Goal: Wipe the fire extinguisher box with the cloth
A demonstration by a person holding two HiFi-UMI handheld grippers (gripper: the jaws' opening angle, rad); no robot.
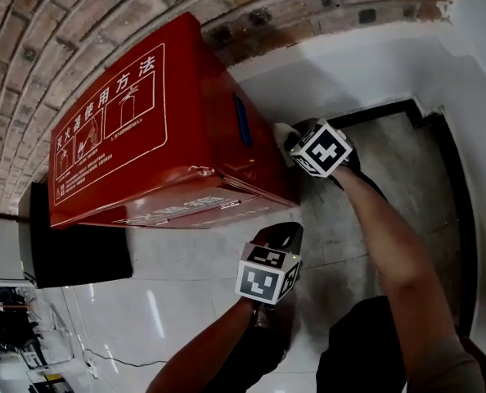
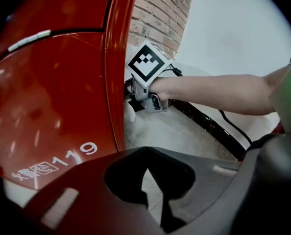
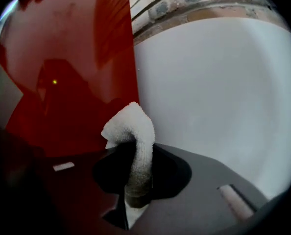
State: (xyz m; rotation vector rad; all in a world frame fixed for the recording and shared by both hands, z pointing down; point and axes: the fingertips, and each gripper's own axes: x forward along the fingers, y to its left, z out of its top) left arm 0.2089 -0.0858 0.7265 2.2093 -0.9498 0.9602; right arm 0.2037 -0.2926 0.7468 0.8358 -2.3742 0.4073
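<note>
Against the foot of a brick wall (image 1: 79,23), the red fire extinguisher box (image 1: 169,121) stands on the pale floor (image 1: 349,219), its printed face tilted up toward the head view. The right gripper (image 1: 302,142) reaches to the box's right side panel, and its fingers are clamped on the lower part of the white cloth (image 3: 131,131), whose free end curls up above them. In the head view the cloth sits at the rear lower part of that panel, close to where the box meets the wall; it looks to be touching the red metal, though the contact itself cannot be seen for certain. The left gripper (image 2: 144,173) hovers low by the box's front corner, just beside it, with its fingers drawn narrow, only a slit of floor showing between them and nothing held. The step in hand appears to be wiping the side panel. The next move calls for dragging the cloth forward across the panel under even pressure, with a firm enough grip that the cloth does not slip out.
</note>
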